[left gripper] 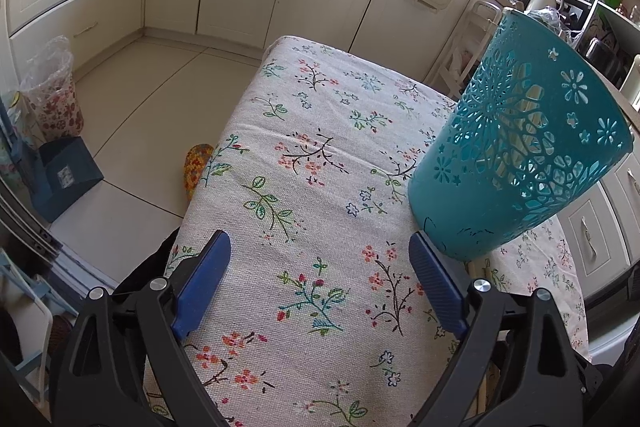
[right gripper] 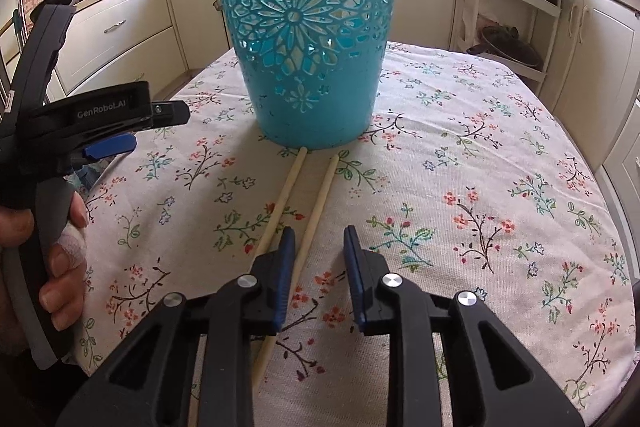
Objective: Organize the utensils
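We are holding the right hand-held gripper low over a tabletop that is wearing a floral cloth; its blue fingers are standing narrowly apart, with one of two pale chopsticks lying on the cloth between them and no pad pressing on it. The second chopstick is lying just outside the left finger, close beside the first. Both sticks are pointing away from us, their far tips reaching the foot of a teal openwork basket that is standing upright on the cloth. We are keeping the left hand-held gripper spread wide over bare cloth, nothing between its fingers, the basket rising just beside its right finger. Our left hand, one finger bandaged, is wrapping that tool's handle at the edge of the right wrist view.
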Tool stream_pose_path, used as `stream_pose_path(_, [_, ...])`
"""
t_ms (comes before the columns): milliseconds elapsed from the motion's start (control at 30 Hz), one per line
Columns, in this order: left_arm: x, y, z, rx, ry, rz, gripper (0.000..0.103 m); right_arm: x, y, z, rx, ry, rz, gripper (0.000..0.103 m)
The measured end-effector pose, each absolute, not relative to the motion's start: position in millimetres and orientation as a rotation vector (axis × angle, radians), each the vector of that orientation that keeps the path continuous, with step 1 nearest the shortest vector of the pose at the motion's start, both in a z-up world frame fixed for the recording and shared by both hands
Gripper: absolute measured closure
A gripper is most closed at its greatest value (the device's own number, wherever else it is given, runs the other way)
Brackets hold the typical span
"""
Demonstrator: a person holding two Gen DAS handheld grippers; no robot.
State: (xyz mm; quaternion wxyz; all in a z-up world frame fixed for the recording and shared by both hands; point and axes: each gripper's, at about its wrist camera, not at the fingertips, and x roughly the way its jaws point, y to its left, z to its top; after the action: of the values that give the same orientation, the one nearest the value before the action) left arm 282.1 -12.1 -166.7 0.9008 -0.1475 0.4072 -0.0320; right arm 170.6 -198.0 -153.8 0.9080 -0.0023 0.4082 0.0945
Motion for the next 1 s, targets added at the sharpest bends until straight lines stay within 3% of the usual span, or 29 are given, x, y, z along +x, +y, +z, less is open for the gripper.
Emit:
stream_pose_path(100, [282.1,-12.4,-166.7,-0.306,0.842,-0.066,0.016,171.8,-198.2,-154.2,-0.004,0.845,0.195,0.078])
stream_pose_path(367, [282.8,-13.6,-166.8,-0.299,0.845,-0.067,0.015,175.1,-209.4,-153.9,0.004,0.856,0.131,0.093])
stream_pose_path(800, [283.2,-14.1,-166.2,-0.293,0.847,-0.066,0.015,175.4,-213.8,-154.5,0.018,0.859,0.127,0.086])
stream_pose_path(900, [283.2,-14.2,-166.1,-0.292,0.848,-0.067,0.014,178.1,-215.4,-154.2,0.015,0.865,0.114,0.095])
stream_pose_path(1000, [283.3,-14.7,-166.1,-0.290,0.849,-0.066,0.014,178.9,-222.2,-153.7,0.042,0.870,0.094,0.096])
